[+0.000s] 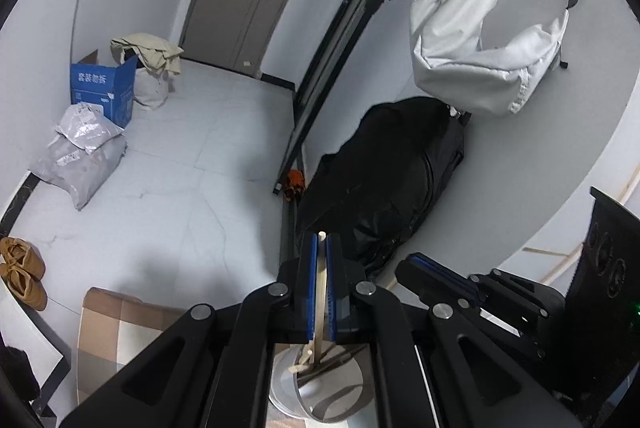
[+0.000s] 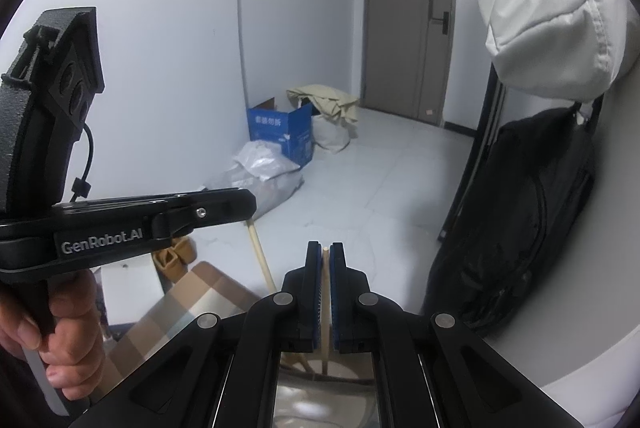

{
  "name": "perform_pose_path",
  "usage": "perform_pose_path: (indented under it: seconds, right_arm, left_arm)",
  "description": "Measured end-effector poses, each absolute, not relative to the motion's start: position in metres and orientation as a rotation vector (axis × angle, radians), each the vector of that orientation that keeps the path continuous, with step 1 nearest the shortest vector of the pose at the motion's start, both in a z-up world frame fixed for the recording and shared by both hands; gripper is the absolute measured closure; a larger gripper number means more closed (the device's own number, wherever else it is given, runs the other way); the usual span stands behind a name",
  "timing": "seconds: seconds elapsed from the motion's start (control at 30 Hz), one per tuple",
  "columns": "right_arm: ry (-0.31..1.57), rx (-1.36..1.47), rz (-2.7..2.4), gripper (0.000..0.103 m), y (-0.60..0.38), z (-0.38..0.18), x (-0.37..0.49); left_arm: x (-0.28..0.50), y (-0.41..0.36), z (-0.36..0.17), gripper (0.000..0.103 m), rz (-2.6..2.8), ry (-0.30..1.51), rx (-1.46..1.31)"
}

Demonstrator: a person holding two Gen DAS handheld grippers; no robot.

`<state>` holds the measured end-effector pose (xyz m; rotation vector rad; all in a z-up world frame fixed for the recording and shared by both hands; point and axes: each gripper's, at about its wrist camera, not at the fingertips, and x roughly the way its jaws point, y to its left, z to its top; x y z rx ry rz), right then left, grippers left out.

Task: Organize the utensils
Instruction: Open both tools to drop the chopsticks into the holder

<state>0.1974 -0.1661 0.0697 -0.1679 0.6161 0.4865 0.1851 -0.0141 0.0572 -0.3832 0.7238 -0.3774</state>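
My left gripper (image 1: 321,248) is shut on a pale wooden utensil handle (image 1: 320,292) that stands upright; its lower end reaches into a white round holder (image 1: 288,400) below, where other wooden utensils lie. My right gripper (image 2: 325,256) is shut on a thin wooden stick (image 2: 325,308) that also runs down toward the holder (image 2: 320,404). The left gripper (image 2: 240,204) shows from the side in the right wrist view, with its wooden handle (image 2: 262,260) slanting down. The right gripper (image 1: 436,268) shows at the right of the left wrist view.
A checked brown cloth (image 1: 116,332) covers the surface under the holder. On the floor are a blue box (image 1: 106,88), grey parcels (image 1: 80,156) and brown shoes (image 1: 24,268). A black bag (image 1: 384,180) and a white bag (image 1: 480,48) hang at the right wall.
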Motion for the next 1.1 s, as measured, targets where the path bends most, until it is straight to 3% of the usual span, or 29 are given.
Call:
perform_pose_path:
  seconds: [0.2,0.3,0.37,0.43,0.5,0.6,0.73,0.93,1.1]
  right_arm:
    - [0.644,-0.101,0.487,0.099,-0.170,0.068,0.200]
    - [0.650,-0.027,0.476,0.081,-0.180,0.068,0.200]
    - [0.650,0.013,0.452,0.080,-0.187,0.067,0.199]
    - [0.657,0.049,0.435,0.080,-0.195,0.066,0.195]
    - [0.657,0.078,0.415,0.080,-0.201,0.066,0.189]
    - [0.654,0.127,0.398,0.074,-0.211,0.068,0.177]
    - [0.621,0.167,0.387,0.060,-0.217,0.074,0.157]
    - [0.597,0.198,0.391,0.057,-0.212,0.079,0.129]
    - [0.531,0.212,0.395,0.048,-0.208,0.082,0.093]
  left_arm:
    - [0.189,-0.005,0.055,0.103,-0.388,0.779,-0.422]
    - [0.185,-0.002,0.059,0.103,-0.369,0.775,-0.407]
    - [0.180,0.000,0.063,0.101,-0.363,0.772,-0.400]
    - [0.174,0.002,0.066,0.093,-0.350,0.762,-0.397]
    - [0.167,0.004,0.068,0.076,-0.333,0.751,-0.391]
    - [0.155,0.008,0.073,0.060,-0.306,0.731,-0.381]
    - [0.137,0.007,0.076,0.059,-0.286,0.714,-0.334]
    - [0.115,0.013,0.077,0.055,-0.256,0.714,-0.321]
    - [0.092,0.011,0.079,0.049,-0.224,0.686,-0.257]
